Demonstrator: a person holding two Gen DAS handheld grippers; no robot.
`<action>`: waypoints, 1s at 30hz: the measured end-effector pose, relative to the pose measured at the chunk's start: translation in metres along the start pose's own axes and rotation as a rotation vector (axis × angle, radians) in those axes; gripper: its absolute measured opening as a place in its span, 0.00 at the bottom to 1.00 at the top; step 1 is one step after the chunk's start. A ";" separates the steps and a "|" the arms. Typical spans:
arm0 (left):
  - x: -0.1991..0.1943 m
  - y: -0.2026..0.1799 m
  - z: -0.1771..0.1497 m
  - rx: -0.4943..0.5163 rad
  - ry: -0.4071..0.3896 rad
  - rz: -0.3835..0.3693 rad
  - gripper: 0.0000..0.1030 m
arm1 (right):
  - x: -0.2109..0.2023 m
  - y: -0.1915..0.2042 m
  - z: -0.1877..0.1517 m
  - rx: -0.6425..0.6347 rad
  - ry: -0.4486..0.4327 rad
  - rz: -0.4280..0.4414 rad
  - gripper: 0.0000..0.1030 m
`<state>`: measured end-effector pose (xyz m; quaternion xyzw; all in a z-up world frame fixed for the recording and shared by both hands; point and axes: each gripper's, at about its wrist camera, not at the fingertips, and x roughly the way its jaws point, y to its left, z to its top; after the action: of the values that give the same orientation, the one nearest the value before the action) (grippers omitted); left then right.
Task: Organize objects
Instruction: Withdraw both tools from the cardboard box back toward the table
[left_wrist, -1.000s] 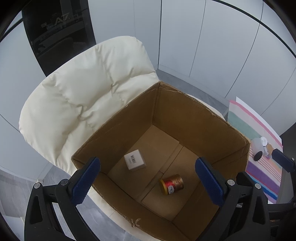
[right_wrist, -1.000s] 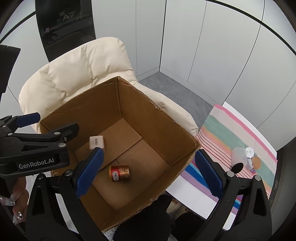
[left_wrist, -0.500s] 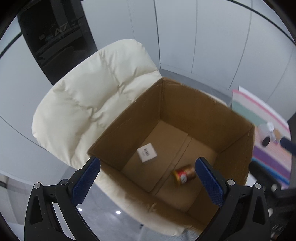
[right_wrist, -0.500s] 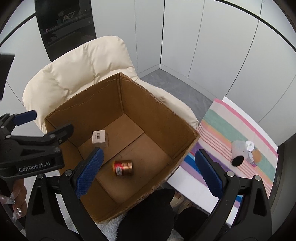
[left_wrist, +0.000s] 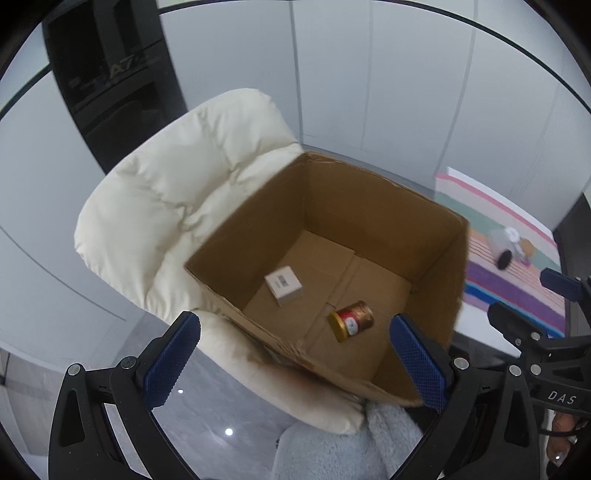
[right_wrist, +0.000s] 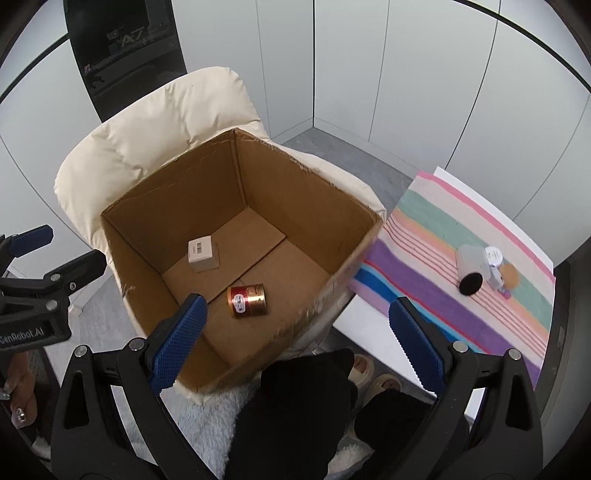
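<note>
Left hand-held gripper (left_wrist: 295, 365) and right hand-held gripper (right_wrist: 297, 349) both held side by side, jaws spread wide, empty

"DAS" stands in pale letters on the right gripper (left_wrist: 554, 284) body at four o'clock in the left wrist view. "GenRobot.AI" marks the left gripper (right_wrist: 37, 254) body at nine o'clock in the right wrist view. "A7" shows on the dark panel (right_wrist: 125, 40) at eleven o'clock. The small white box (right_wrist: 203, 253) carries a barcode, unreadable.

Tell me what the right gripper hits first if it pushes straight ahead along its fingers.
Probably the near right wall of the cardboard box, which lies between the open fingers of the right gripper. Slightly left, it would pass the rim toward the red-and-gold can. Depth is uncertain.
</note>
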<state>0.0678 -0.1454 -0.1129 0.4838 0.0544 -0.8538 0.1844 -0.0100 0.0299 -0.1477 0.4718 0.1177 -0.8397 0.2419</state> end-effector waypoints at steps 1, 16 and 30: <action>-0.002 -0.002 -0.003 0.001 0.007 -0.016 1.00 | -0.004 0.000 -0.005 0.005 0.000 0.000 0.97; -0.002 -0.026 -0.015 0.015 0.061 -0.105 1.00 | -0.032 -0.022 -0.041 0.111 0.021 0.049 0.97; 0.005 -0.088 -0.007 0.089 0.052 -0.157 1.00 | -0.049 -0.076 -0.053 0.222 -0.012 -0.038 0.97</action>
<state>0.0386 -0.0633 -0.1287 0.5076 0.0590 -0.8544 0.0939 0.0112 0.1317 -0.1363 0.4882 0.0314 -0.8549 0.1726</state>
